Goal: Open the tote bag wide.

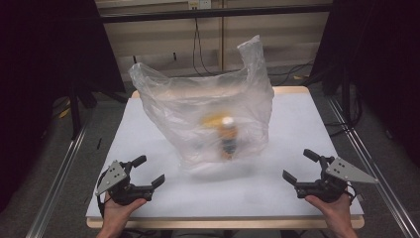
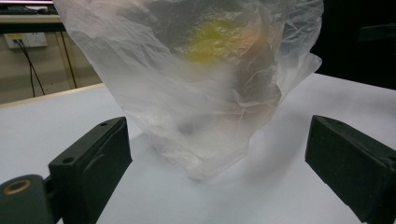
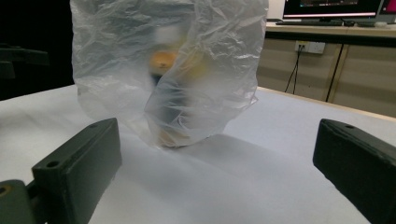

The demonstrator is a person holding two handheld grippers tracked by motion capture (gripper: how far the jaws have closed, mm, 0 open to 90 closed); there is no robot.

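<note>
At the middle of the white table (image 1: pixel 148 129) a translucent plastic bag (image 1: pixel 208 114) stands puffed upright around a blurred bottle (image 1: pixel 228 136), while the left gripper (image 1: pixel 148 171) and right gripper (image 1: pixel 299 166) rest near its corners, jaws spread wide and empty, seemingly poised to reach in.

A white table (image 1: pixel 297 124) with a wooden rim is seen on a grey floor (image 1: pixel 44 163). Beyond its far edge, black cables (image 1: pixel 198 44) hang against a beige wall (image 1: pixel 163 44). A monitor (image 3: pixel 331 7) is seen on a desk (image 3: pixel 327 30), a socket (image 3: pixel 310 46) below.
</note>
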